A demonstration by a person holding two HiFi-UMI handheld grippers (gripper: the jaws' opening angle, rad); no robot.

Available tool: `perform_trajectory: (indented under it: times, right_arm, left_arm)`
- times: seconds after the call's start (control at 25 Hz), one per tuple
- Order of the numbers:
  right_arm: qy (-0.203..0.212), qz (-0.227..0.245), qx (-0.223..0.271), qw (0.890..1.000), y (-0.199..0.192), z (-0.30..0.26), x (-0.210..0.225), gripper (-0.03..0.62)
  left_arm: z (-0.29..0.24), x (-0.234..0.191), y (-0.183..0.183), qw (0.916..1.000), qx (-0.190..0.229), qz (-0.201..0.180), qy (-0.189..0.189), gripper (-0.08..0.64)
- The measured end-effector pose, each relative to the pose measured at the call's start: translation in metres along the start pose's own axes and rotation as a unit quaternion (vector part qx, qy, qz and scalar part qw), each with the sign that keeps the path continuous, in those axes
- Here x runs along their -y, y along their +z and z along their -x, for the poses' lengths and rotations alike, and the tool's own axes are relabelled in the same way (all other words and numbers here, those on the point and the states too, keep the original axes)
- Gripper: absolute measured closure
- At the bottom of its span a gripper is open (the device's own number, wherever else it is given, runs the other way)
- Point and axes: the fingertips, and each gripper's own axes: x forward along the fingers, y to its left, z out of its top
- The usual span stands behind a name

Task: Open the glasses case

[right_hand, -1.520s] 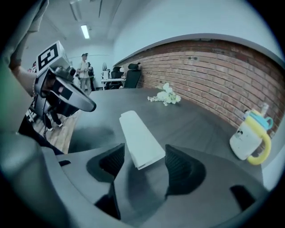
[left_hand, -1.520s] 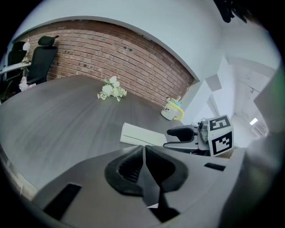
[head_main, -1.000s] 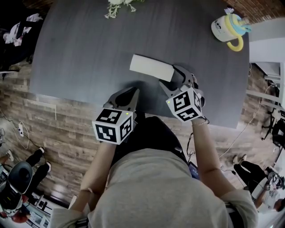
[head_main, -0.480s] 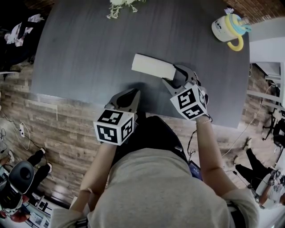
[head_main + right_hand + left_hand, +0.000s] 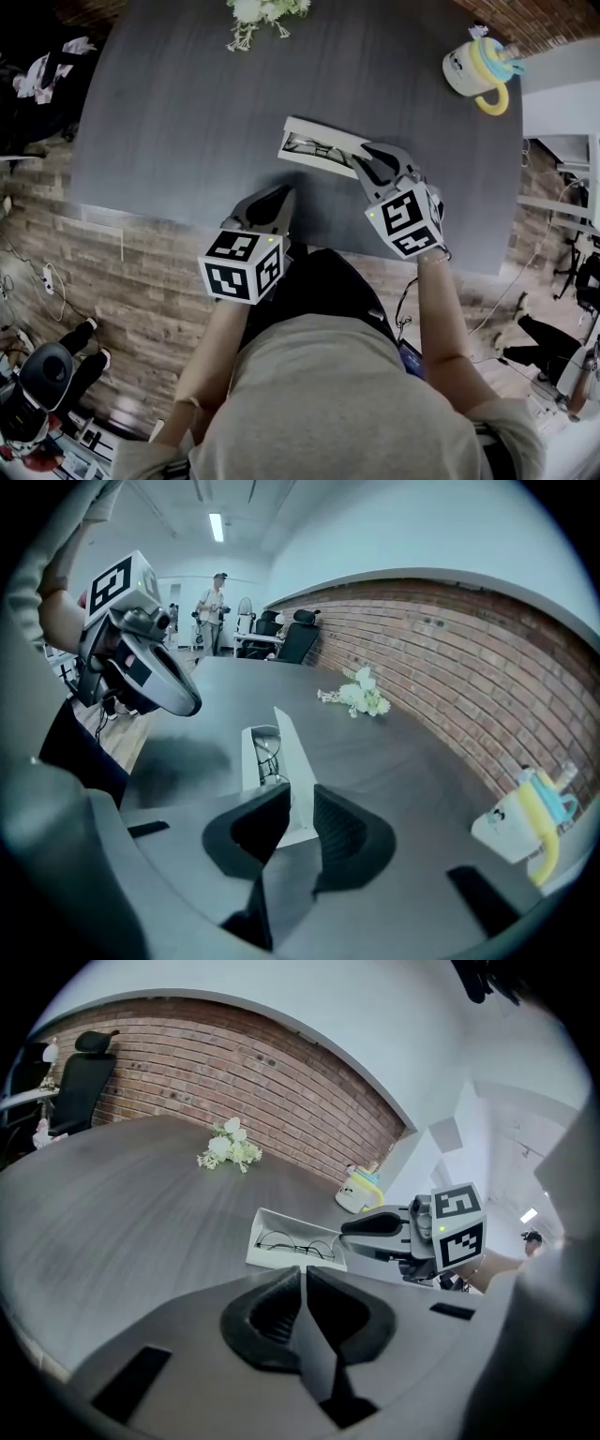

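The white glasses case (image 5: 317,150) lies on the dark table (image 5: 187,103), open, with wire-rimmed glasses (image 5: 309,147) showing inside. My right gripper (image 5: 367,167) is at the case's right end; its jaws have just been closing and are shut on the raised lid (image 5: 292,761), which stands between them. The glasses (image 5: 266,752) lie in the tray left of the lid. My left gripper (image 5: 281,197) hovers shut and empty over the table's near edge, apart from the case (image 5: 295,1246). The left gripper view shows the right gripper (image 5: 361,1230) holding the lid's end.
A white mug with a yellow handle (image 5: 478,64) stands at the far right of the table, and a small bunch of flowers (image 5: 258,14) lies at the far edge. Office chairs (image 5: 298,635) and a standing person (image 5: 214,611) are beyond the table.
The case was closed; its lid is now lifted and the glasses show. The right gripper has closed on the lid's end and risen slightly. The left gripper has stayed put.
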Motion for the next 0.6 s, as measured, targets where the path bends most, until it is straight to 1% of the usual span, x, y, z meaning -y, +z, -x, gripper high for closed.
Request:
perform_trajectory:
  times: [0.12,0.44,0.6]
  right_arm:
    - [-0.011,-0.009,0.009,1.000,0.002,0.001,0.010,0.520]
    - [-0.036,-0.028,0.015,0.999,0.003,-0.008,0.033,0.522]
    - [-0.045,-0.047,0.019,0.998,0.002,-0.014,0.043,0.517]
  left_arm:
    - [-0.005,0.002,0.006,1.0000,0.004,-0.003,-0.001,0.525]
    - [-0.015,0.005,0.017,0.9998,0.001,-0.014,-0.011,0.525]
    - [-0.018,0.002,0.023,0.9997,0.002,-0.024,-0.006,0.525]
